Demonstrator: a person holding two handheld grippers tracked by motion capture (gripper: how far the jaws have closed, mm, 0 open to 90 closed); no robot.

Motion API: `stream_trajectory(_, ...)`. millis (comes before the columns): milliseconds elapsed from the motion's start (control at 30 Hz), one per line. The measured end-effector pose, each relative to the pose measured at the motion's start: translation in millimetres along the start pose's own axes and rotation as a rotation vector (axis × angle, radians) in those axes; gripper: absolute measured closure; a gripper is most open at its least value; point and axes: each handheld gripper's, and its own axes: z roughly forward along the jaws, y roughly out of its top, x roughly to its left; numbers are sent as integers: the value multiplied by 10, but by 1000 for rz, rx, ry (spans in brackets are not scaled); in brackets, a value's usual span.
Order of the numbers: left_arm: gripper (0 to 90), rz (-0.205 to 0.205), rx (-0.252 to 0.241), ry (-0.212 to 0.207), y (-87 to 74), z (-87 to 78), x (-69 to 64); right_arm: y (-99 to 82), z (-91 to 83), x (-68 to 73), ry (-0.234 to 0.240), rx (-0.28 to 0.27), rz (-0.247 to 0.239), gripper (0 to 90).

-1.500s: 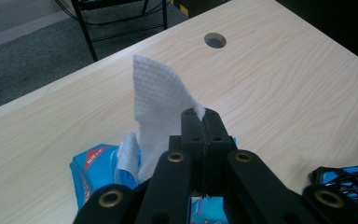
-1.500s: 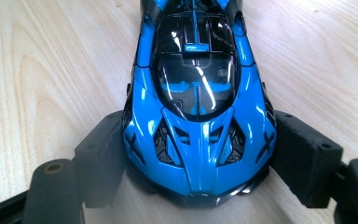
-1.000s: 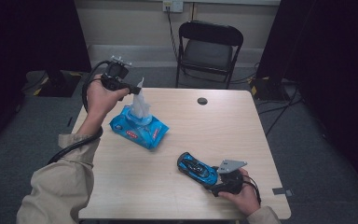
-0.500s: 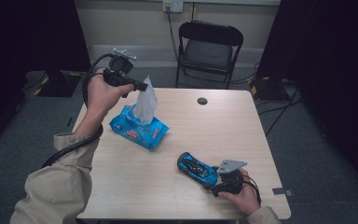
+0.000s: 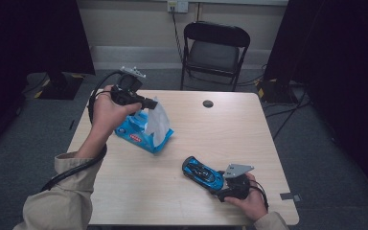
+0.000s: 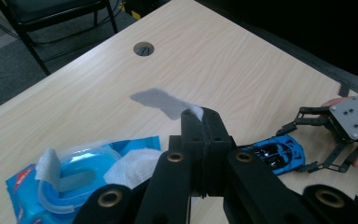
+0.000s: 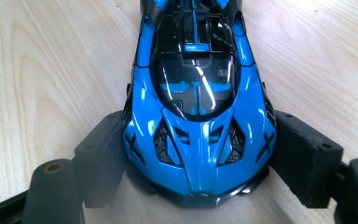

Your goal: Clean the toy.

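I see a thin white wipe (image 5: pixel 158 125) pinched by its top edge in my left tool (image 5: pixel 149 102), whose jaws are pressed flat together on it; the sheet hangs down over the blue wipes pack (image 5: pixel 135 136), and I cannot tell whether its lower end is clear of the pack's opening. In the left gripper view the wipe (image 6: pixel 164 102) pokes out past the closed tips of the left tool (image 6: pixel 200 113), and the wipes pack (image 6: pixel 65 175) lies below with its clear lid flipped open and more white sheet bunched at the opening. The pack rests flat on the pale wood tabletop (image 5: pixel 230 129), toward its far left part. Taking the pack as my landmark, the blue toy car (image 5: pixel 202 173) sits on the tabletop well apart from it, toward the near right corner. My right tool (image 5: pixel 223 188) has its jaws set about the car's width apart, one pad against each flank at one end of the car (image 7: pixel 198 116), which stands on its wheels. Beyond the pack, near the tabletop's far edge, there is a round cable hole (image 5: pixel 208 103). Farther back from the pack, on the grey floor behind the tabletop, stands a black folding chair (image 5: pixel 214 52).
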Motion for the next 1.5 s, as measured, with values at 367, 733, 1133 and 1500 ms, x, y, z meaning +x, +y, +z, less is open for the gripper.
stream_trajectory(367, 900, -10, 18, -69, -277, 132, -109, 0, 1, -1, 1, -1, 1, 243)
stream_trajectory(733, 900, -10, 18, -90, -317, 55, -201, 0, 1, -1, 1, -1, 0, 243)
stream_trajectory(1133, 899, -8, 37, -98, -510, 90, -265, 0, 2, -1, 1, -1, -1, 243)
stream_trajectory(1500, 896, -108, 139, -124, -1324, 629, -103, -1, 1, -1, 2, 1, -1, 243)
